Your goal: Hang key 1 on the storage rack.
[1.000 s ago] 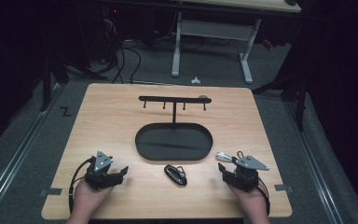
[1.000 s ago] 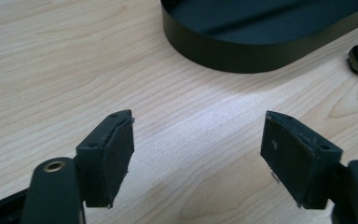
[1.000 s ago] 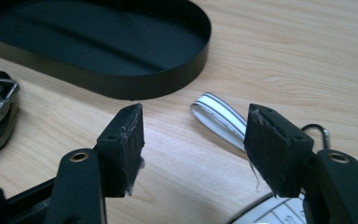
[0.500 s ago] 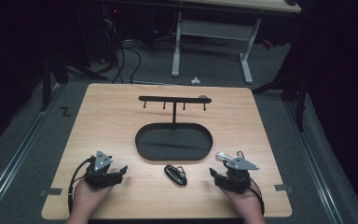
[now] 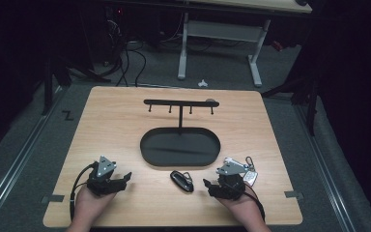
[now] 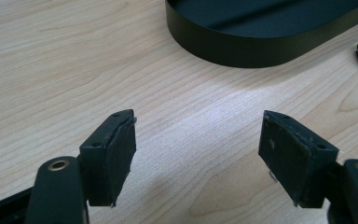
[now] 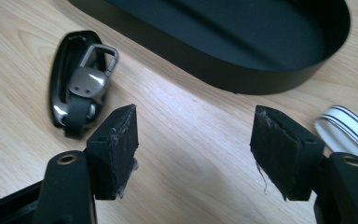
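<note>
A black key fob [image 5: 181,180] with a metal clip lies on the wooden table [image 5: 125,121], just in front of a black oval tray [image 5: 147,150]. My right gripper [image 5: 208,186] sits close to the fob's right side and points left at it. In the right gripper view the fob [image 7: 74,84] lies up and left of the jaws. Those jaws [image 7: 193,144] stand open and have just been opening, with bare wood between them. My left gripper [image 5: 125,178] rests at the front left, open [image 6: 198,149] and with nothing in it. The tray's wall [image 6: 242,46] lies ahead of it.
A black T-shaped rack [image 5: 179,102] with small hooks rises from the tray's far side. A small white fob with a ring [image 5: 249,178] lies just right of my right hand. A white striped piece [image 7: 349,130] shows beside the right jaw.
My right gripper has slid left toward the black key fob, and the white fob now lies uncovered at its right. The left gripper has stayed put.
</note>
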`<state>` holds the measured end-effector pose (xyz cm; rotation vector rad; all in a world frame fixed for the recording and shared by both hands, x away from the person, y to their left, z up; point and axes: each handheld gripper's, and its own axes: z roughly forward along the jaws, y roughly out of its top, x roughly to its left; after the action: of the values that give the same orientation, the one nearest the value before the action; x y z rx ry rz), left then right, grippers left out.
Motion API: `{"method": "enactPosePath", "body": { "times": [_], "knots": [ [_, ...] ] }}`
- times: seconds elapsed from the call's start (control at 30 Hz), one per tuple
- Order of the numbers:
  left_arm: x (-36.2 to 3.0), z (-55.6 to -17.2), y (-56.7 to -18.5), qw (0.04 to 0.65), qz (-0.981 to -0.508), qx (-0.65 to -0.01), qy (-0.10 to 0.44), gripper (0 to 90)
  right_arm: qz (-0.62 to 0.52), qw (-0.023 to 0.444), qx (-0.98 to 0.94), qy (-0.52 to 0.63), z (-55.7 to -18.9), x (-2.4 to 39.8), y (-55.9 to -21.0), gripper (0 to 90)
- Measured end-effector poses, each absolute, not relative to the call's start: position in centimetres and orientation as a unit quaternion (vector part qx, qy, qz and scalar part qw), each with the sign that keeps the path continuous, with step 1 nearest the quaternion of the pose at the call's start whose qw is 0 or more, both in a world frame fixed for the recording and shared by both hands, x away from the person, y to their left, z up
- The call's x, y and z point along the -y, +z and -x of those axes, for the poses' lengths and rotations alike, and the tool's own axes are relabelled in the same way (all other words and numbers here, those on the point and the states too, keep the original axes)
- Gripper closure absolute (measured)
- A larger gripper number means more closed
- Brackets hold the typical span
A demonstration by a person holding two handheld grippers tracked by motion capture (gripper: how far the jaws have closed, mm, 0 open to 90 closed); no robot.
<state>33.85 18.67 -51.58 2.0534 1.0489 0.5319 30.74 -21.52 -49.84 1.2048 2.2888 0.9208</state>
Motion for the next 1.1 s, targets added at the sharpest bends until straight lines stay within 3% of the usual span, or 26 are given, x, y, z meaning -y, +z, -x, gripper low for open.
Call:
{"method": "enactPosePath", "body": {
  "times": [0.47, 1.1],
  "knots": [
    [-18.4, -33.7, -51.8, 0.386, -0.807, -0.405, 0.19, 27.7, -0.431, 0.137, -0.848, 0.278, -31.7, 18.9, -46.9, 31.0],
    [-18.7, -33.8, -51.7, 0.394, -0.804, -0.403, 0.191, 27.1, -0.443, 0.105, -0.871, 0.186, -33.8, 17.4, -46.5, 32.6]
  ]
}}
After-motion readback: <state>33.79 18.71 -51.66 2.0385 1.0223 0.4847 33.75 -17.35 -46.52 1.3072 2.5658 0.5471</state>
